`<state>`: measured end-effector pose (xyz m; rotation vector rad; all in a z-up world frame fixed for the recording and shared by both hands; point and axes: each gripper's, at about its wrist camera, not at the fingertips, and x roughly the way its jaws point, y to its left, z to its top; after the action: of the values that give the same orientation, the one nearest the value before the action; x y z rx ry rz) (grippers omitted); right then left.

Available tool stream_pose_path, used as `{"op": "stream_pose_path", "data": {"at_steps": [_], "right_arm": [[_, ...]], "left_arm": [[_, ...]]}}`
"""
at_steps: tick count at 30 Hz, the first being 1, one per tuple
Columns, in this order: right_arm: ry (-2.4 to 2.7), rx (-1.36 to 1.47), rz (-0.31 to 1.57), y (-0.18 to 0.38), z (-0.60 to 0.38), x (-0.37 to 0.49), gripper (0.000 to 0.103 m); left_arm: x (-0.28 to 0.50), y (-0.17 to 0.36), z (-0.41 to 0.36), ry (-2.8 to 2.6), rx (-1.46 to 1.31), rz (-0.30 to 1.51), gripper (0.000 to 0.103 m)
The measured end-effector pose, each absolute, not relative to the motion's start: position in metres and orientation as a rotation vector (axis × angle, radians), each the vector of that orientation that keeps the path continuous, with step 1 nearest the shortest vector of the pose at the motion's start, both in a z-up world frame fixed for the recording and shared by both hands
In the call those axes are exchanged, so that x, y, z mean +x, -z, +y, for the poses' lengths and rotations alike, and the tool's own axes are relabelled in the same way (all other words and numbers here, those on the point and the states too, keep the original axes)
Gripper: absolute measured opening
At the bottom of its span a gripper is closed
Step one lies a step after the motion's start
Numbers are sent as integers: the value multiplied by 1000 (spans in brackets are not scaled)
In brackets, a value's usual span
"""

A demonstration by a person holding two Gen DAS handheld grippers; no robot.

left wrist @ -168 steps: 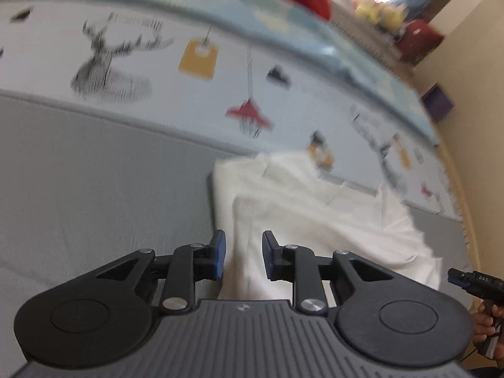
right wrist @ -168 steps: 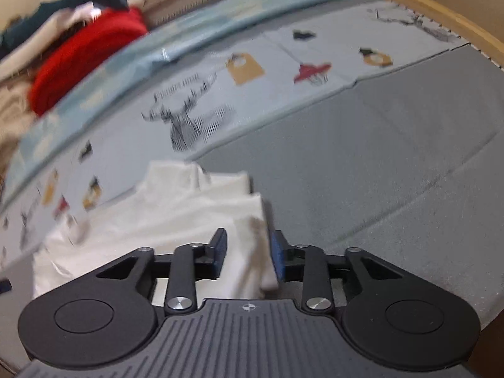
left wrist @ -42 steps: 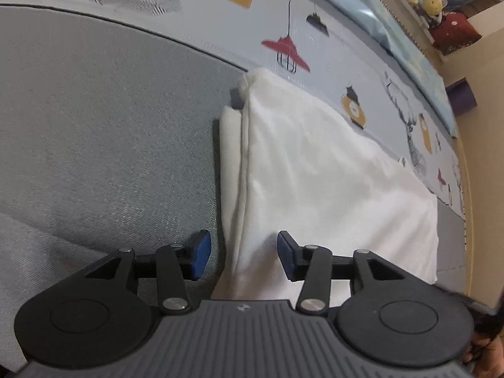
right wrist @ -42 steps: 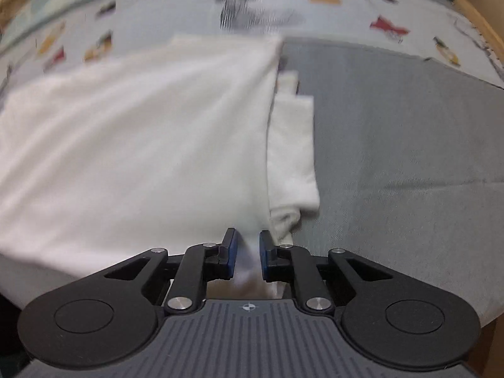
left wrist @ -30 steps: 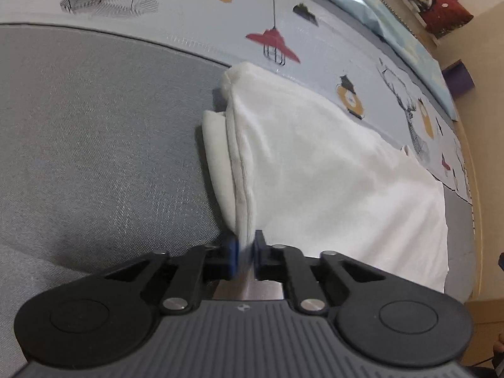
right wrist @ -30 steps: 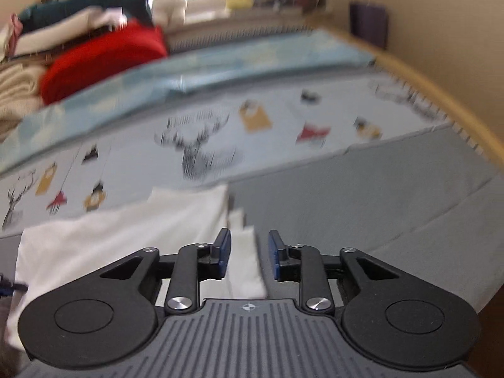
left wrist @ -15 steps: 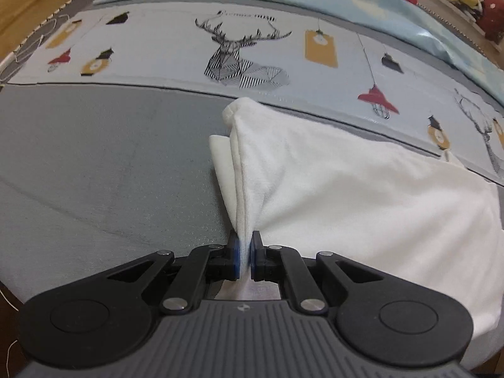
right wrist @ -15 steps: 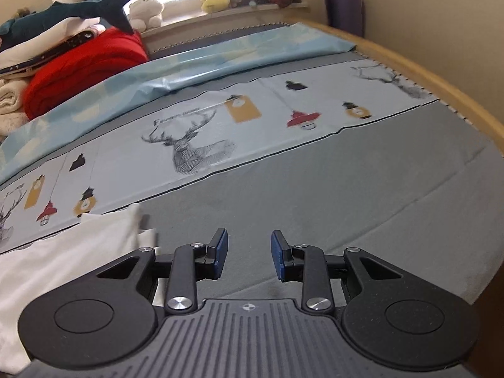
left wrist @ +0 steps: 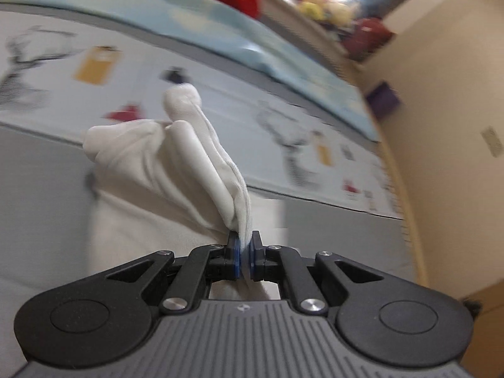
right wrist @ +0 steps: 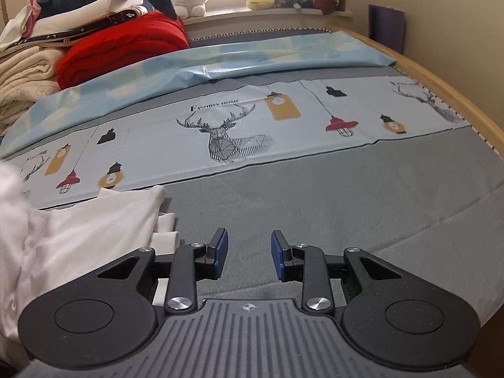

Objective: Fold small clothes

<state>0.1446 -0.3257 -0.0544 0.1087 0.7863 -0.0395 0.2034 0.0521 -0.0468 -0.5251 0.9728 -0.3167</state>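
Note:
A white garment [left wrist: 163, 170] lies partly folded on the grey bed sheet. My left gripper [left wrist: 244, 256] is shut on its edge and holds that edge lifted, so the cloth bunches and drapes down from the fingers. In the right wrist view the same white garment [right wrist: 94, 220] shows at the left, its near part raised and blurred. My right gripper [right wrist: 247, 253] is open and empty, low over the grey sheet [right wrist: 346, 195] just right of the garment.
A printed deer-and-lantern cloth [right wrist: 236, 132] runs across the bed behind the garment. A red blanket [right wrist: 126, 47], stacked linens and plush toys sit at the far side. The wooden bed edge [right wrist: 456, 94] and wall are at the right.
My left gripper has lifted the pinched garment edge off the bed and swung it rightward; the view is motion-blurred. My right gripper stays open and almost still.

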Motion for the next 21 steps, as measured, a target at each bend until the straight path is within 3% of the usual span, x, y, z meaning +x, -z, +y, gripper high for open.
{"op": "stream_pose_path", "data": {"at_steps": [4, 9, 16, 21], "right_arm": [[37, 111, 793, 55, -325, 144, 31], [17, 123, 797, 56, -322, 145, 31], [-72, 234, 848, 62, -316, 155, 32], [-218, 351, 1031, 85, -288, 170, 45]], "left_arm": [[212, 48, -11, 374, -558, 968, 7], [210, 37, -45, 496, -543, 923, 20], [204, 50, 18, 392, -489, 1043, 20], [185, 74, 50, 370, -331, 1167, 20]]}}
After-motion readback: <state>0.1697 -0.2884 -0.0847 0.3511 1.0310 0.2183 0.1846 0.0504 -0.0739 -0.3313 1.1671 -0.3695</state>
